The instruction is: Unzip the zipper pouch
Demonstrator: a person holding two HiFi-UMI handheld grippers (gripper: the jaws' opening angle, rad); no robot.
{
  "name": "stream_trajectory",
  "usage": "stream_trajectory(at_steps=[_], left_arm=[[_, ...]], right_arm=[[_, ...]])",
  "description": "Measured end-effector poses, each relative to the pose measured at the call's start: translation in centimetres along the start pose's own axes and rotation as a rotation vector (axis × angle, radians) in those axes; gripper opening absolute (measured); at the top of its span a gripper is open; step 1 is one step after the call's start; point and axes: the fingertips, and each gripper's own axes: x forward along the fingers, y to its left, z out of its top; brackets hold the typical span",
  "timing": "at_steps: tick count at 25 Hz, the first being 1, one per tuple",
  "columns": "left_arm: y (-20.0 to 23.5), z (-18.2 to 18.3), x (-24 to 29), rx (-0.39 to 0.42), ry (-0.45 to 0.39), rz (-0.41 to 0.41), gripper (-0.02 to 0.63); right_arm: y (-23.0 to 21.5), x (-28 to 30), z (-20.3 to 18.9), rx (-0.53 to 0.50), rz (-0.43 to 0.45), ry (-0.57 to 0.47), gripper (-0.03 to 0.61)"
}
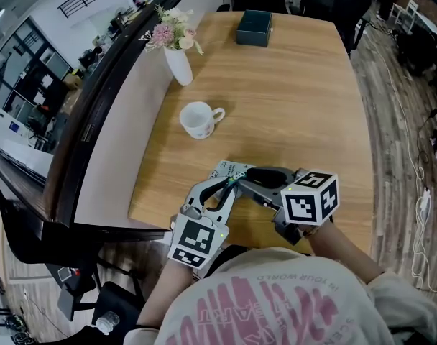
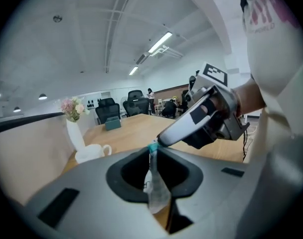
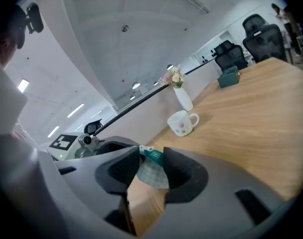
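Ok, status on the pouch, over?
Left gripper shut on pouch. Right gripper open, pouch's zipper end between its fingers. Cup and vase farther up the table, clear.

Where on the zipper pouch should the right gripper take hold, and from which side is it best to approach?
Likely the teal zipper end on the pouch edge, coming from the right, facing the left gripper that pinches the thin, flat pouch. That end lies between the open jaws of the right gripper.
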Motion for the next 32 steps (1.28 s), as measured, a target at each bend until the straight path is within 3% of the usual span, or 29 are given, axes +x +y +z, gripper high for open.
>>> stream_trajectory(at_steps=[3,7,21,32], left_arm=[[0.0,0.4,-0.3,0.017,-0.043,-0.023,0.048],[-0.2,0.3,-0.5,0.072,-0.044,-0.023,0.048],[0.0,-0.3,-0.4,0.029,-0.007,0.015,0.049],[-0.8,-0.3,0.2,-0.016,-0.004,0.002,0.048]], right_arm=[[0.5,0.1,0.4,0.079,0.064,-0.03,0.155],[1.3,0.2,1.3,0.002,0.05,-0.076,0.084],[1.8,0.4,2.1,-0.038,0.029,-0.106,0.032],[0.9,-0.3,1.9,0.025,0.014,-0.119,0.002]])
